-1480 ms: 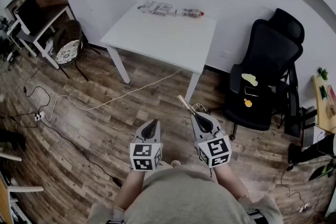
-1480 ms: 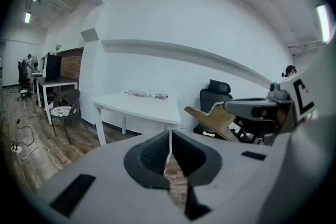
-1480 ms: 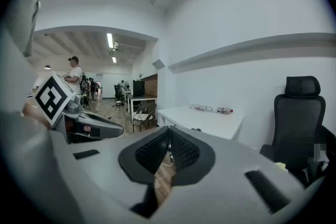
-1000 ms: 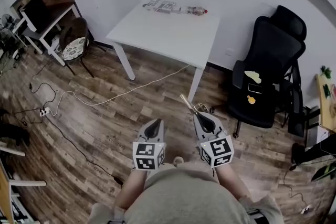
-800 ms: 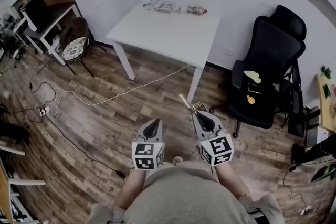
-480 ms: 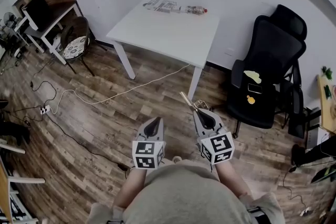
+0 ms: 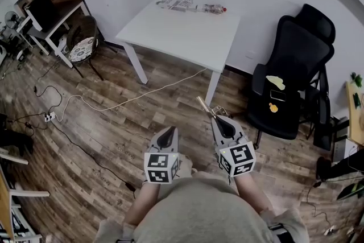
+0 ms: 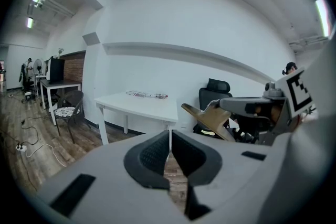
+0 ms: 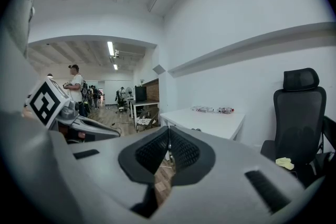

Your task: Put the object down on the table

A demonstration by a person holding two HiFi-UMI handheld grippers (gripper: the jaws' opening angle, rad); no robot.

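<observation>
A tan wooden-looking tool (image 7: 202, 104) sticks out forward-left from my right gripper (image 7: 219, 120), which is shut on it; it shows again in the left gripper view as a tan angled piece (image 8: 207, 120). In the right gripper view my right gripper (image 9: 168, 152) has its jaws pressed together, and little of the tool shows. My left gripper (image 7: 166, 132) is beside it, shut with nothing in it (image 8: 169, 147). Both hang over the wood floor, well short of the white table (image 7: 182, 31), also seen ahead (image 8: 142, 102) (image 9: 205, 120).
A packet and a bottle (image 7: 190, 5) lie along the table's far edge. A black office chair (image 7: 290, 77) stands to the right, and a small cushioned chair (image 7: 79, 45) and a desk to the left. A white cable (image 7: 131, 102) runs across the floor.
The whole view has crept slightly toward the table. Both grippers keep their pose, and the right one still holds the tool.
</observation>
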